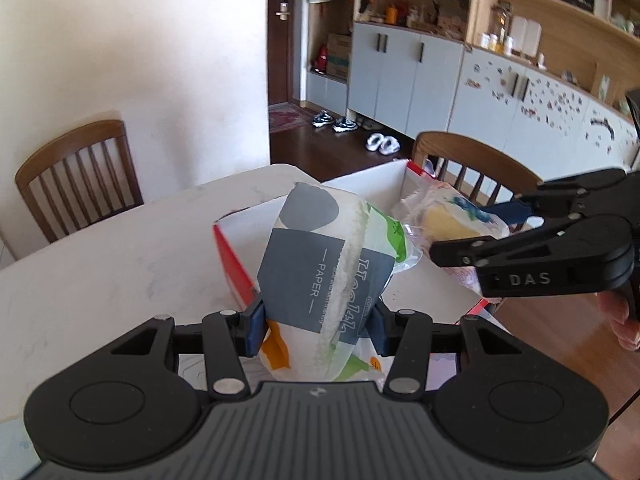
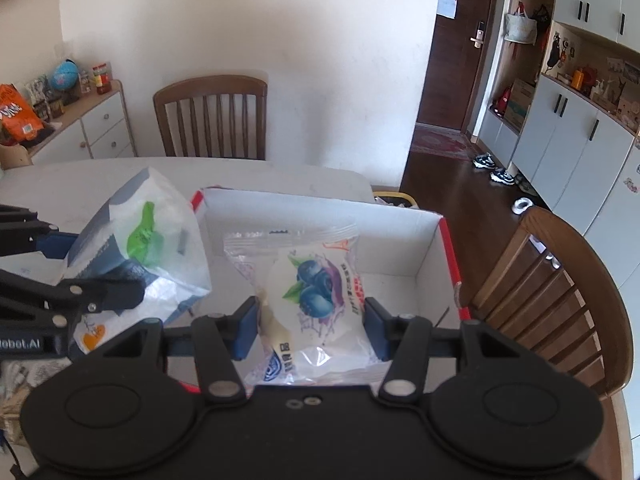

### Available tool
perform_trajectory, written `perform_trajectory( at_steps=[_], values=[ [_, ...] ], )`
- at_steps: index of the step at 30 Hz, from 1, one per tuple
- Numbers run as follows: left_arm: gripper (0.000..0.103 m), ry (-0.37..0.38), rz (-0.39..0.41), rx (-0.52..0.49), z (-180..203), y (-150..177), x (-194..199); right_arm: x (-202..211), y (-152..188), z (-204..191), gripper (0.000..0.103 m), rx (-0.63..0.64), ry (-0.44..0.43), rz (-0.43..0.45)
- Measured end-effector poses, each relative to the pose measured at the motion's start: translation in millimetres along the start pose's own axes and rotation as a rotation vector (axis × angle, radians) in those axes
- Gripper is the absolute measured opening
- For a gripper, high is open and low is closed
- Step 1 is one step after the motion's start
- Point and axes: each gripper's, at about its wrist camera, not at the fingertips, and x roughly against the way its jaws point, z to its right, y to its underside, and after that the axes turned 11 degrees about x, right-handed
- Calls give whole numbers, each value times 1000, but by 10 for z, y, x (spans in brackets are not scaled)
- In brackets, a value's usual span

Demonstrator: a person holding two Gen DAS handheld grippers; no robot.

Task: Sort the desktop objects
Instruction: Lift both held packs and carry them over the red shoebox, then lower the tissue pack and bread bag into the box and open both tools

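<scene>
Tissue pack (image 1: 320,256), printed grey and white with the word PAPER, is sitting clamped between the blue pads of the left claw (image 1: 318,326), its upper end leaning out over the near wall of the white box (image 1: 360,188) with red edges. The box is standing on the pale marble worktop (image 1: 120,248), open at the top. Right claw (image 2: 306,326) is gripping a clear snack packet (image 2: 308,288) showing blueberries, and it is holding this packet above the box interior (image 2: 424,248), just beside the tissue pack (image 2: 148,236). In the left wrist view the right claw (image 1: 472,240) is reaching in from the right side, with the snack packet (image 1: 444,220) pinched at its tip over the far part of the box. Two wooden chairs (image 1: 80,176) are standing at the worktop's far sides, and grey cabinets (image 1: 400,76) are lining the wall behind.
</scene>
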Motion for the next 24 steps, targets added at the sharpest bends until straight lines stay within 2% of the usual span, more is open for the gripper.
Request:
perform_trajectory(
  at_steps=[5,15,19,24],
  values=[
    [48,-25,-30,-50,121,29,-244,-201,37,56,54,19,16,-31],
    [48,-67,-86,-143,370,32,-657,-632,54,224,54,107,104,-71],
    [48,-81,-121,-194,427,-4,-825,-791,16,278,54,121,84,-94],
    [48,-98,-180,-202,428,-28,-1023,-964,1,272,54,128,39,-143]
  ],
)
